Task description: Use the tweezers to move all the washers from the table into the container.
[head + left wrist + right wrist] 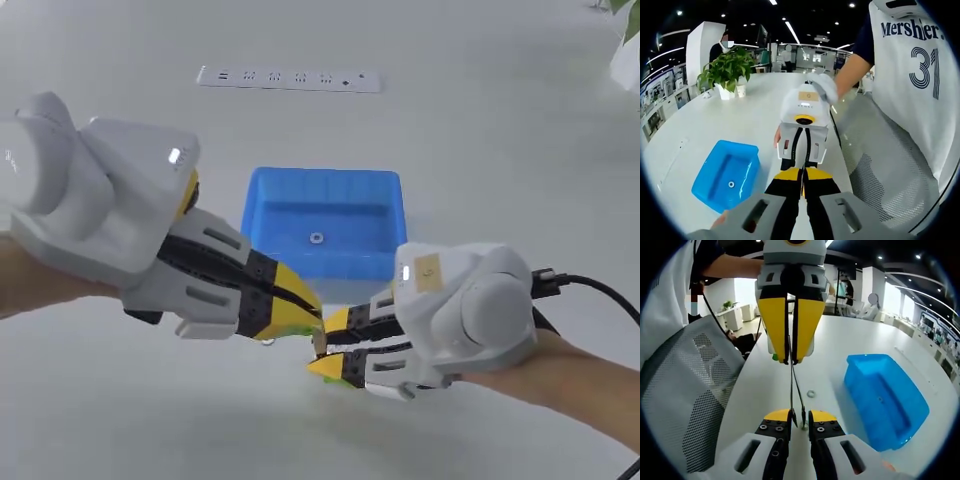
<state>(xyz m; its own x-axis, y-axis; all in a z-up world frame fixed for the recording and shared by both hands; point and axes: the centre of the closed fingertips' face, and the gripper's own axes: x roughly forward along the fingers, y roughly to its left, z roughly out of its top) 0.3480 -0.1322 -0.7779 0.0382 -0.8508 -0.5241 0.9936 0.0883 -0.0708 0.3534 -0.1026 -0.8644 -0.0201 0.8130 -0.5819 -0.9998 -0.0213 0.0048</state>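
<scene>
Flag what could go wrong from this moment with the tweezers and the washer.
1. The tweezers hang from the left gripper with their tips between the right gripper's jaws; a squeeze or pull there could twist them loose.
2. A washer lies on the table close beside those tips and might get knocked away from the container.

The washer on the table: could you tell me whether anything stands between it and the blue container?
Nothing visible does. In the right gripper view the washer lies on bare table, and the stretch between it and the blue container is open; only the container's own wall rises.
</scene>
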